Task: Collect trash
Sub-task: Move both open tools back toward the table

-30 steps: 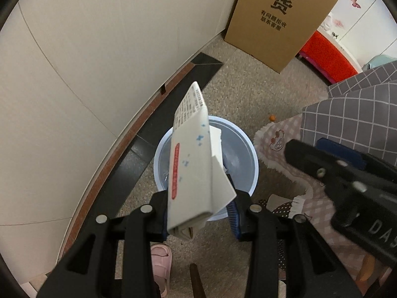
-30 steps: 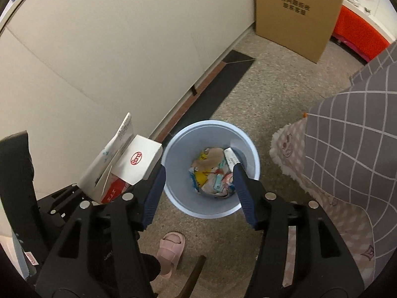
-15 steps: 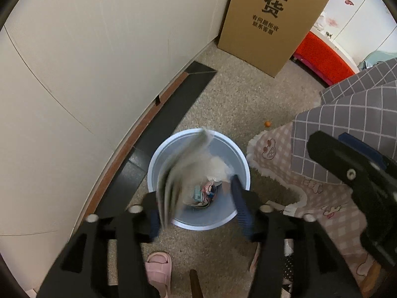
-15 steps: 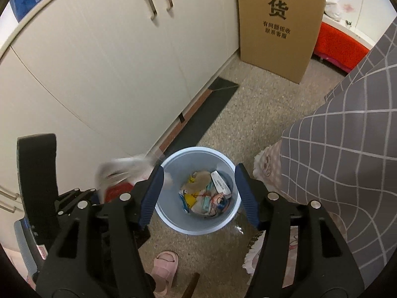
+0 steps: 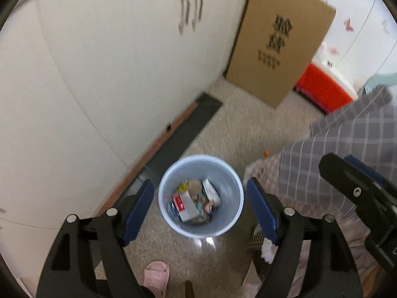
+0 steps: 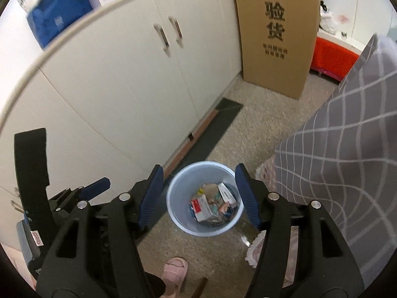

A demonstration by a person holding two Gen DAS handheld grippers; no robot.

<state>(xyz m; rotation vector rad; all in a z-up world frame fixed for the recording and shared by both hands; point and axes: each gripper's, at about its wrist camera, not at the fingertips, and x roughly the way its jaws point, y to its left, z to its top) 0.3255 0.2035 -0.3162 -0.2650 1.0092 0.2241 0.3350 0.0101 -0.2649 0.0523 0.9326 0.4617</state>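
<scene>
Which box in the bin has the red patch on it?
The white box lying nearest the bin's left side has a red patch. The other white box, further right, shows none.

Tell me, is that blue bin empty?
No. The blue trash bin stands upright holding litter: a red-and-white carton, wrappers and other packaging cover its bottom.

Both wrist cameras look steeply down from well above the floor, each framed by its own two fingers. The left view faces the blue bin (image 5: pixel 201 196) near a white cabinet (image 5: pixel 111 74). The right view, beside it, shares the bin (image 6: pixel 204 200), cabinet (image 6: pixel 124 74), cardboard box (image 6: pixel 275 32) and pink slipper (image 6: pixel 175 270).
</scene>
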